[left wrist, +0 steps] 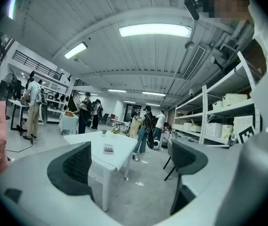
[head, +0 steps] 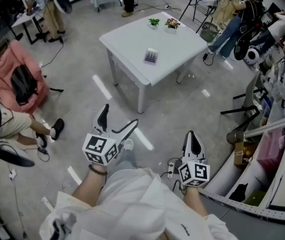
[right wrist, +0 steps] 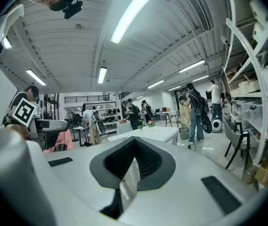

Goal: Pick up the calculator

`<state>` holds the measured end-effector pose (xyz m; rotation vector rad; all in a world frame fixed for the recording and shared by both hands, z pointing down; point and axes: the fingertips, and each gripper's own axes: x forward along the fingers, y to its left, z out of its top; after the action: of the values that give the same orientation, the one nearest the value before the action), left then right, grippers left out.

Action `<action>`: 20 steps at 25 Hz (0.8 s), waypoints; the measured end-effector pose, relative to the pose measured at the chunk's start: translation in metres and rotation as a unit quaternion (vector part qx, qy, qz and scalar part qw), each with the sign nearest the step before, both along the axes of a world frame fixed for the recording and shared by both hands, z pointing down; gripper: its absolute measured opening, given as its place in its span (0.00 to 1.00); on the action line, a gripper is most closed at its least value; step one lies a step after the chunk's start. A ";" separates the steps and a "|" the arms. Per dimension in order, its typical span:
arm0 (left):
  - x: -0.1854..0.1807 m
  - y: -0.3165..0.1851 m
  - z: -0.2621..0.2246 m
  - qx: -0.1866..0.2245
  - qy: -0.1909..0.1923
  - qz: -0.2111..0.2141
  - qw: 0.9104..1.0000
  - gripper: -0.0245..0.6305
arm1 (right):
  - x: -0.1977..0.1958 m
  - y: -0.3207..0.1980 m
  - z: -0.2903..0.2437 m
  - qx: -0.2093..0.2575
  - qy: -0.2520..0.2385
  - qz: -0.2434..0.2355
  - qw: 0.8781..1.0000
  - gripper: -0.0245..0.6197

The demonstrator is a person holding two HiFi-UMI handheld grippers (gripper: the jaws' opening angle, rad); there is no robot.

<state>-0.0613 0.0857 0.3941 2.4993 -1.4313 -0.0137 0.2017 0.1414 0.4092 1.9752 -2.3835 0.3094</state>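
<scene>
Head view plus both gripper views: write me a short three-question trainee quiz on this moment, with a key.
1. True or false: the left gripper holds the small grey calculator.
2. The right gripper has its jaws: A apart; B together, empty; C shut on the calculator.
3. What else stands on the white square table?
Key: 1 false, its jaws are apart and empty; 2 B; 3 two small potted plants.

Bare tabletop (head: pixel 127 41) around calculator (head: pixel 151 56); plants (head: pixel 172 23) beyond

Lab/workshop: storage shelving (left wrist: pixel 203 113), strip lights (left wrist: pixel 155 30), work table (head: pixel 130 39), people (left wrist: pixel 146 126).
</scene>
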 end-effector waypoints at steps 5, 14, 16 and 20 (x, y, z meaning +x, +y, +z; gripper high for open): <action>-0.003 -0.046 0.002 0.001 0.001 0.006 1.000 0.82 | -0.006 -0.041 -0.001 -0.001 0.004 0.008 1.000 0.07; -0.020 -0.138 0.000 -0.001 0.001 0.018 1.000 0.82 | -0.036 -0.127 -0.008 0.001 0.007 0.012 1.000 0.07; -0.022 -0.154 0.003 -0.004 0.002 0.021 1.000 0.82 | -0.040 -0.142 -0.007 -0.002 0.008 0.013 1.000 0.06; -0.030 -0.185 0.010 -0.012 0.004 0.028 1.000 0.82 | -0.049 -0.171 -0.002 -0.011 0.012 0.018 1.000 0.07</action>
<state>-0.0913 -0.0998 0.4036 2.5165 -1.3500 0.0044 0.1530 -0.0297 0.4075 2.0013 -2.3225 0.3092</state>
